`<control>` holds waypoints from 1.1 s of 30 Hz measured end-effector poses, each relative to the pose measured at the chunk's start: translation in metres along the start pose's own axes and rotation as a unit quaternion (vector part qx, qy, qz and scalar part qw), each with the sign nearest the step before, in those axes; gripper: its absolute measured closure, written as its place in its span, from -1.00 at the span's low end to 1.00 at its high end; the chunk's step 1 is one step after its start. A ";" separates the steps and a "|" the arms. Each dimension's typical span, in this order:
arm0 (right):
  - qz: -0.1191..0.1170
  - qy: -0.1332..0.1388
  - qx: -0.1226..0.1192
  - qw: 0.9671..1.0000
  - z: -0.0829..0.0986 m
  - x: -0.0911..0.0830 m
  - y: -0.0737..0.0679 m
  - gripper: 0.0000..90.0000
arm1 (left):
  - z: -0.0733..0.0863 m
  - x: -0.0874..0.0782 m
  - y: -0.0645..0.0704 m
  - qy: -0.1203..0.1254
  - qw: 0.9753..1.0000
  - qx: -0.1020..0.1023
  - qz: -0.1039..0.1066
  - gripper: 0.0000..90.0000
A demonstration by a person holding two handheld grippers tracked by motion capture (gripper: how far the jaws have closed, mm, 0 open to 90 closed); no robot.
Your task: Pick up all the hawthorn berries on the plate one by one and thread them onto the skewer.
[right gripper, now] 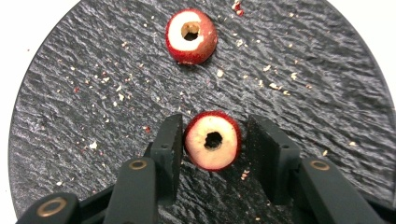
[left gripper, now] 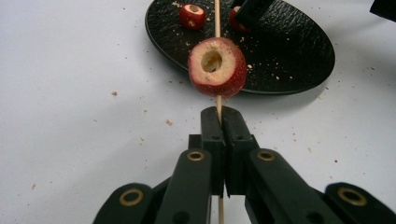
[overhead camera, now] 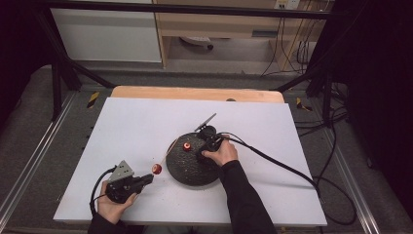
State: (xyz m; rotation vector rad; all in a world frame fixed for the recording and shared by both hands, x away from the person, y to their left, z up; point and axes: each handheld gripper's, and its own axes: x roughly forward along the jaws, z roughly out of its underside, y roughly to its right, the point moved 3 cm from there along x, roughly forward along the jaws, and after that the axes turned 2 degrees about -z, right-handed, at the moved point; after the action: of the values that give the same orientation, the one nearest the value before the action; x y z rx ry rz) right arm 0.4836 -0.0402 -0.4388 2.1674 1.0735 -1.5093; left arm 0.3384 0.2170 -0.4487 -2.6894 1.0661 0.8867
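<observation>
Skewer [left gripper: 217, 100] is clamped in left gripper [left gripper: 219, 122] fingers, long axis pointed away over the black plate [left gripper: 299, 56], one cored fruit [left gripper: 217, 66] threaded. Right gripper [right gripper: 212, 140] fingers are spread around a plate fruit [right gripper: 213, 145]; another [right gripper: 191, 36] is lying beyond.

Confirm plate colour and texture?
Black plate, with a rough, rippled, slate-like surface; clearest in the right gripper view.

Thin wooden skewer [left gripper: 217, 28] threaded through one cored red fruit [left gripper: 217, 67], two more cored red fruits [right gripper: 191, 30] [right gripper: 212, 140] lying hole-up on round black textured plate [right gripper: 322, 84]
</observation>
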 end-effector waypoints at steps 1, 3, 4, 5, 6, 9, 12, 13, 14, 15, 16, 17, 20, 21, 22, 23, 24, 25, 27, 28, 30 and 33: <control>-0.001 0.000 0.001 1.000 0.000 0.000 0.000 0.30 | 0.000 0.000 0.000 0.000 1.000 0.000 0.000 0.97; -0.002 -0.002 0.002 1.000 0.000 0.000 0.000 0.33 | 0.000 0.000 0.000 0.000 1.000 0.000 0.000 0.97; -0.003 -0.002 0.002 1.000 0.000 0.000 0.001 0.34 | 0.000 0.000 0.000 0.000 1.000 0.000 0.000 0.97; -0.003 -0.002 0.005 1.000 0.000 0.001 0.000 0.34 | 0.000 0.000 0.000 0.000 1.000 0.000 0.000 0.97; -0.003 -0.003 0.006 1.000 0.000 0.001 0.000 0.34 | 0.000 0.000 0.000 0.000 1.000 0.000 0.000 0.97; -0.002 -0.004 0.009 1.000 0.000 0.000 0.001 0.35 | 0.000 0.000 0.000 -0.001 1.000 0.002 0.000 0.97; -0.002 -0.005 0.014 1.000 0.000 0.000 0.000 0.35 | 0.000 0.000 0.000 0.000 1.000 0.002 0.000 0.97; -0.003 -0.003 0.017 1.000 0.000 -0.001 0.000 0.35 | 0.000 0.000 0.001 -0.001 1.000 0.002 0.000 0.97; -0.003 -0.001 0.016 1.000 0.000 -0.002 0.000 0.35 | 0.000 0.000 0.001 -0.001 1.000 0.003 0.000 0.97; -0.004 0.002 0.018 1.000 0.000 -0.003 0.000 0.36 | 0.000 0.000 0.001 -0.001 1.000 0.003 0.000 0.97; -0.005 0.005 0.020 1.000 0.000 -0.004 -0.001 0.36 | 0.000 0.000 0.001 -0.001 1.000 0.003 0.000 0.97; -0.005 0.009 0.021 1.000 -0.001 -0.006 -0.001 0.36 | 0.000 0.000 0.001 -0.001 1.000 0.003 0.000 0.97; -0.009 0.017 0.025 1.000 -0.001 -0.010 -0.002 0.36 | 0.000 0.000 0.001 0.000 1.000 0.003 -0.001 0.97; -0.009 0.019 0.027 0.999 -0.001 -0.012 -0.003 0.36 | 0.000 0.000 0.001 0.000 1.000 0.003 0.000 0.97; -0.009 0.022 0.026 0.999 -0.001 -0.014 -0.003 0.36 | 0.000 0.000 0.001 -0.001 1.000 0.003 0.000 0.97; -0.009 0.027 0.024 0.999 0.000 -0.015 -0.003 0.36 | 0.000 0.000 0.001 0.000 1.000 0.003 0.000 0.97; -0.009 0.027 0.026 0.999 0.000 -0.016 -0.004 0.36 | 0.000 0.000 0.001 0.000 1.000 0.003 -0.001 0.97; -0.010 0.028 0.028 0.999 0.000 -0.017 -0.005 0.36 | 0.000 0.000 0.001 0.000 1.000 0.003 0.000 0.97; -0.010 0.035 0.031 0.999 0.000 -0.019 -0.006 0.36 | 0.000 0.000 0.002 0.002 1.000 0.002 0.000 0.97; -0.011 0.038 0.029 0.999 0.001 -0.021 -0.006 0.36 | 0.000 0.000 0.002 0.002 1.000 0.002 0.000 0.97; -0.011 0.047 0.030 0.998 0.001 -0.024 -0.007 0.36 | 0.000 0.000 0.002 0.002 1.000 0.002 0.000 0.97; -0.015 0.063 0.031 0.997 0.002 -0.028 -0.009 0.36 | -0.001 -0.001 0.002 0.002 1.000 0.002 0.000 0.97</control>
State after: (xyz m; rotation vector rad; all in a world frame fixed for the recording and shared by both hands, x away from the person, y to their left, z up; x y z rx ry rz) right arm 0.4713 -0.0470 -0.4132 2.3253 1.1167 -1.4531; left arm 0.3368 0.2158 -0.4476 -2.6889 1.0683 0.8767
